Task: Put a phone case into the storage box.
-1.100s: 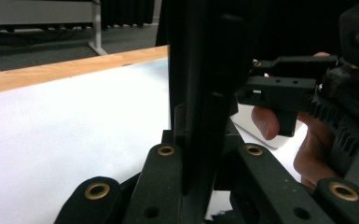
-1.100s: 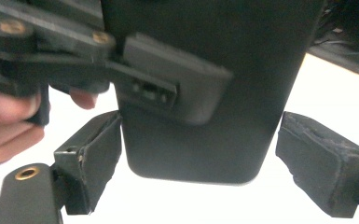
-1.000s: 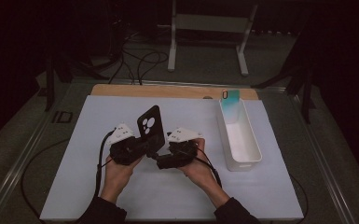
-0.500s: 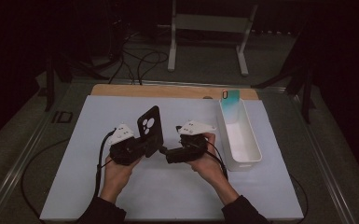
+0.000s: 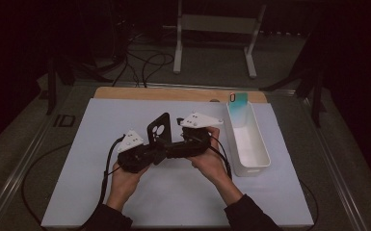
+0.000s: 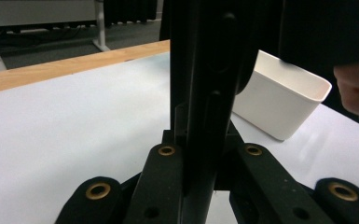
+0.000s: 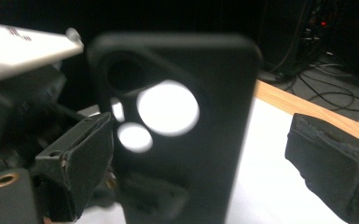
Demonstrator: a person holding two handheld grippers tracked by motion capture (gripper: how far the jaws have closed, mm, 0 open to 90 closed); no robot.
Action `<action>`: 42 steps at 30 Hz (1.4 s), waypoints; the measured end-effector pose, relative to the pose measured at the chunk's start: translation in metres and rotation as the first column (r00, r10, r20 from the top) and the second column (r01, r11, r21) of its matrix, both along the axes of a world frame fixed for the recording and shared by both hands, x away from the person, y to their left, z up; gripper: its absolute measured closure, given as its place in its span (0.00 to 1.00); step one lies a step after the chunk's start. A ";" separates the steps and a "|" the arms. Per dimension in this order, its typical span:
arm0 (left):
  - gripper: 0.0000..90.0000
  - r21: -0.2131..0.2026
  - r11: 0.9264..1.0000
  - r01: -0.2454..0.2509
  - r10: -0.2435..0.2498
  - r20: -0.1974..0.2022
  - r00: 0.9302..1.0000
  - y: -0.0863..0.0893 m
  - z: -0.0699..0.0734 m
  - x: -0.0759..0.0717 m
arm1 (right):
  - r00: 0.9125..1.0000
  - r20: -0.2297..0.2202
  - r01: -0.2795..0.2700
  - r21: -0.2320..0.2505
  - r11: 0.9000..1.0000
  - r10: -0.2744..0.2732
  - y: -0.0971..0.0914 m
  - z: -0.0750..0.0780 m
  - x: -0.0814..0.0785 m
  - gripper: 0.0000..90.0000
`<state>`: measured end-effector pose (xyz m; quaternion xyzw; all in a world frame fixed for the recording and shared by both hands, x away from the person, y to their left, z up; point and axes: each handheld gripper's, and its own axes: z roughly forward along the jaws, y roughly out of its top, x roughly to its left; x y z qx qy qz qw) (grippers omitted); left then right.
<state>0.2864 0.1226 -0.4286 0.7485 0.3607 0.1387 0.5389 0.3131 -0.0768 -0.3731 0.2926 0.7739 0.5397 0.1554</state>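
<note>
We had the black phone case (image 5: 159,131) upright just left of the white bin (image 5: 248,144), L gripper (image 5: 150,153) pinching its bottom edge, R gripper (image 5: 169,148) spread around it w/o touching. Case could've tipped or slipped: one-edge grip only.

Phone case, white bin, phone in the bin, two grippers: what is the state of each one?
Phone case: upright, clamped on its edge by the left gripper.
Left gripper: shut on the case.
Right gripper: open, jaws either side of the case.
White bin: upright on the table.
Phone: leaning in the bin's far end.
</note>
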 end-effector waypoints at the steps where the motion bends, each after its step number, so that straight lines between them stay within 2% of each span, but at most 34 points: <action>1: 0.95 -0.002 1.000 0.004 -0.004 -0.001 1.000 -0.001 -0.001 0.000 | 1.000 -0.003 0.001 0.004 1.000 -0.001 0.002 0.001 0.000 0.09; 6: 0.95 -0.004 1.000 0.006 -0.006 -0.010 1.000 0.000 -0.003 0.000 | 1.000 0.005 -0.003 0.031 1.000 0.002 0.005 0.006 0.001 0.09; 10: 0.95 -0.004 1.000 0.017 -0.017 -0.006 1.000 -0.003 -0.005 -0.002 | 1.000 0.010 -0.015 0.032 0.999 0.015 0.009 0.008 0.000 0.09; 15: 0.95 -0.014 0.999 0.043 -0.042 0.016 0.999 -0.005 -0.005 -0.004 | 1.000 0.004 -0.009 0.023 1.000 0.009 0.014 0.007 0.001 0.12; 22: 0.95 -0.024 0.999 0.044 -0.044 0.008 0.999 -0.005 -0.006 -0.003 | 1.000 0.003 0.001 0.029 1.000 -0.001 0.015 0.005 0.001 0.13; 29: 0.95 -0.010 0.999 0.037 -0.037 -0.006 0.999 -0.006 -0.008 -0.002 | 1.000 -0.002 0.016 0.015 1.000 -0.016 0.016 0.003 0.001 0.14; 33: 0.94 -0.011 0.999 0.038 -0.038 -0.006 0.999 -0.006 -0.008 -0.002 | 1.000 0.014 0.019 0.002 1.000 -0.019 0.016 0.004 0.000 0.15; 34: 0.90 -0.017 0.999 0.052 -0.052 -0.010 0.999 -0.006 -0.008 -0.001 | 1.000 0.022 0.017 -0.006 1.000 -0.017 0.017 0.004 -0.001 0.15; 36: 0.88 -0.013 0.999 0.050 -0.050 -0.007 0.999 -0.005 -0.008 -0.002 | 1.000 0.024 0.016 -0.007 1.000 -0.016 0.017 0.004 -0.002 0.15; 38: 0.82 -0.020 0.998 0.051 -0.051 -0.007 0.999 -0.004 -0.008 -0.002 | 0.999 0.027 0.017 -0.010 1.000 -0.017 0.016 0.005 -0.002 0.15; 42: 0.65 -0.020 0.999 0.032 -0.032 -0.003 0.999 0.000 -0.007 -0.003 | 0.999 0.027 0.029 -0.006 1.000 -0.028 0.014 0.005 -0.001 0.15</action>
